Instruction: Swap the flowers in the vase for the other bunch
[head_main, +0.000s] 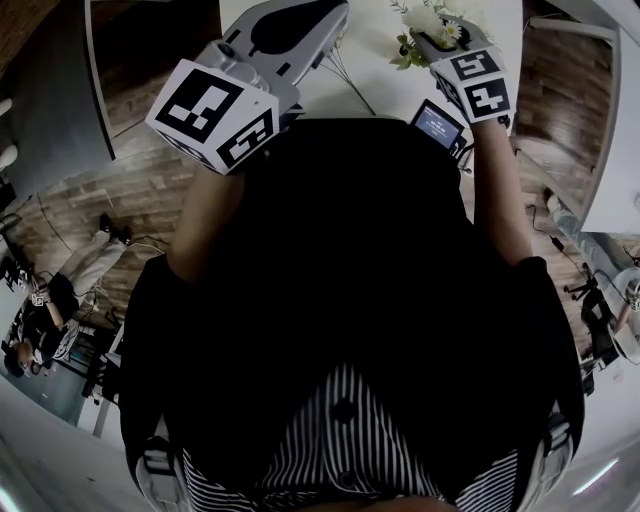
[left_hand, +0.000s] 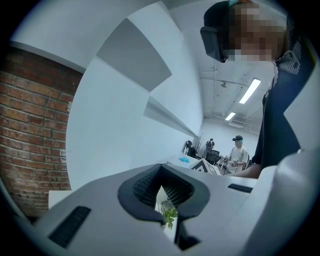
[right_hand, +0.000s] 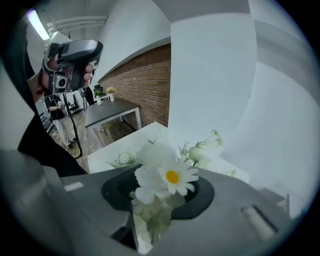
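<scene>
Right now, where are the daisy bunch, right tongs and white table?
daisy bunch (right_hand: 172, 176): right gripper view, daisy's yellow centre.
right tongs (right_hand: 157, 197): right gripper view, midway between tips.
white table (right_hand: 112, 147): right gripper view, bare top.

We are finding no word, number or brand name that we can read. In the head view a small screen (head_main: 437, 123), right of centre near the top, is glowing with pale lines too small for us to make out. The upper-left marker cube (head_main: 213, 113) and the upper-right marker cube (head_main: 478, 85) are showing only black-and-white square patterns, not letters or digits. Both tool views are giving us no legible lettering.
</scene>
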